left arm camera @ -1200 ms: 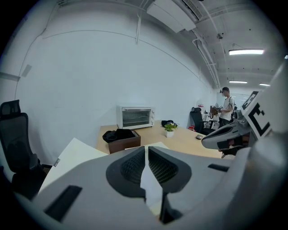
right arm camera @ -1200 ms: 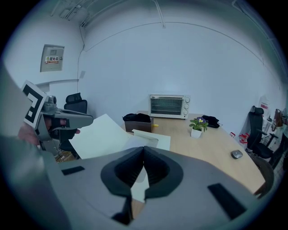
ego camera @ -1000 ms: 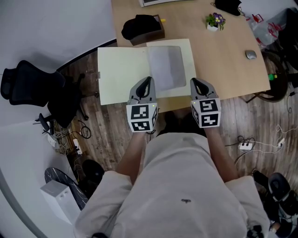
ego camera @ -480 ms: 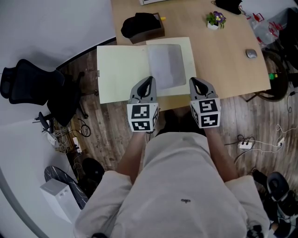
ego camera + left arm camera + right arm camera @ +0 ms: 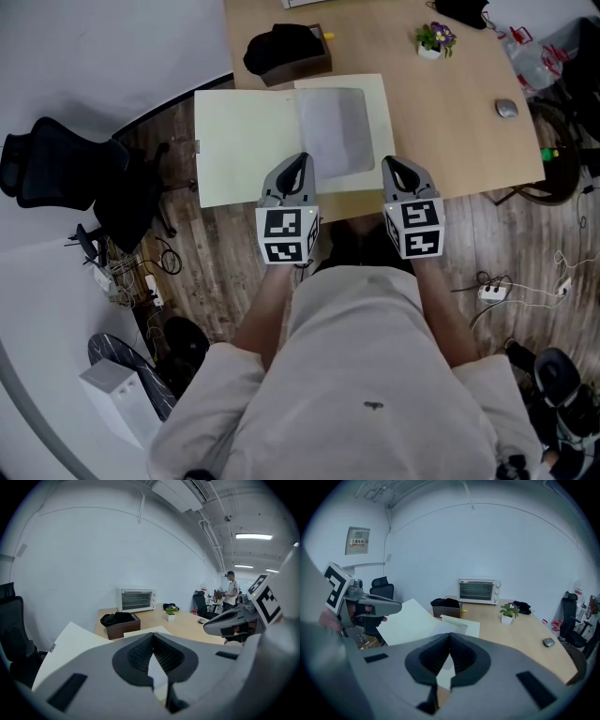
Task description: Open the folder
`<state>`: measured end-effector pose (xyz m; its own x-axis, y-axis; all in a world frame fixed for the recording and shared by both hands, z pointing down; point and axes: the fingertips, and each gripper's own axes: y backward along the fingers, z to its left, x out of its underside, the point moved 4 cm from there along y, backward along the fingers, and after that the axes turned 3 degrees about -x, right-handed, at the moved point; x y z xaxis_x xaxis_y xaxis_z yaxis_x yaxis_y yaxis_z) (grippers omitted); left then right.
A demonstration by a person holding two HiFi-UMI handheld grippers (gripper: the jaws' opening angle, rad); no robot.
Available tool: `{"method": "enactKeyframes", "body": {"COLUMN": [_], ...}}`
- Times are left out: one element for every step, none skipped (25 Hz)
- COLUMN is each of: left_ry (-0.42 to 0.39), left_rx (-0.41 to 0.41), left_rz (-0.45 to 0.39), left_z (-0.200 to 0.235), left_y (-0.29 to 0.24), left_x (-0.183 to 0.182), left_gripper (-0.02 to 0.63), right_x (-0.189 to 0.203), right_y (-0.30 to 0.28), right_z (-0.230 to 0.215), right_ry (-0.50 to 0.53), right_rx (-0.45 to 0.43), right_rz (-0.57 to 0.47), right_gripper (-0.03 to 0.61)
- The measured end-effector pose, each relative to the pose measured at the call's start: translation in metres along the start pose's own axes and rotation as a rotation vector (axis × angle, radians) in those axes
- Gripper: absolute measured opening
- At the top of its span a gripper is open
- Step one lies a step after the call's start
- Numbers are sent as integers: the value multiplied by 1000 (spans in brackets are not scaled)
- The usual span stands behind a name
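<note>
The pale yellow folder (image 5: 244,145) lies open on the wooden desk (image 5: 450,131), and its left flap reaches out past the desk's left edge. A clear plastic pocket (image 5: 337,131) covers its right half. My left gripper (image 5: 300,161) is shut and empty, its tips over the folder's front edge near the spine. My right gripper (image 5: 392,164) is shut and empty too, just off the folder's front right corner. In the left gripper view the closed left gripper (image 5: 153,637) points over the folder (image 5: 65,644). The right gripper (image 5: 450,637) points across the folder (image 5: 410,618) as well.
A brown box with black cloth (image 5: 291,54) stands behind the folder. A small potted plant (image 5: 433,42) and a mouse (image 5: 505,110) sit to the right, a toaster oven (image 5: 136,600) at the back. A black office chair (image 5: 56,169) and floor cables are on the left.
</note>
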<state>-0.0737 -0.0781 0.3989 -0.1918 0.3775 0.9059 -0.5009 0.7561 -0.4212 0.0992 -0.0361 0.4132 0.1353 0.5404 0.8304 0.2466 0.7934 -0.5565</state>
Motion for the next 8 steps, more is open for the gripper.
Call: {"method": "enactKeyframes", "body": {"left_ry": [0, 0, 0, 1, 0, 0, 0, -1], "left_rx": [0, 1, 2, 2, 2, 3, 3, 3], "left_rz": [0, 0, 0, 0, 1, 2, 3, 4], "left_z": [0, 0, 0, -1, -1, -1, -1, -1], "left_y": [0, 0, 0, 0, 0, -1, -1, -1], "left_x": [0, 0, 0, 0, 0, 0, 0, 1], "left_gripper": [5, 5, 5, 5, 5, 5, 5, 5], "right_x": [0, 0, 0, 0, 0, 0, 0, 1], "right_y": [0, 0, 0, 0, 0, 0, 0, 0], "right_z": [0, 0, 0, -1, -1, -1, -1, -2], "right_ry": [0, 0, 0, 1, 1, 2, 2, 3], "right_rx": [1, 1, 2, 3, 3, 3, 4, 4], "right_rz": [1, 1, 0, 0, -1, -1, -1, -1], "right_gripper": [3, 3, 3, 3, 2, 3, 3, 3]}}
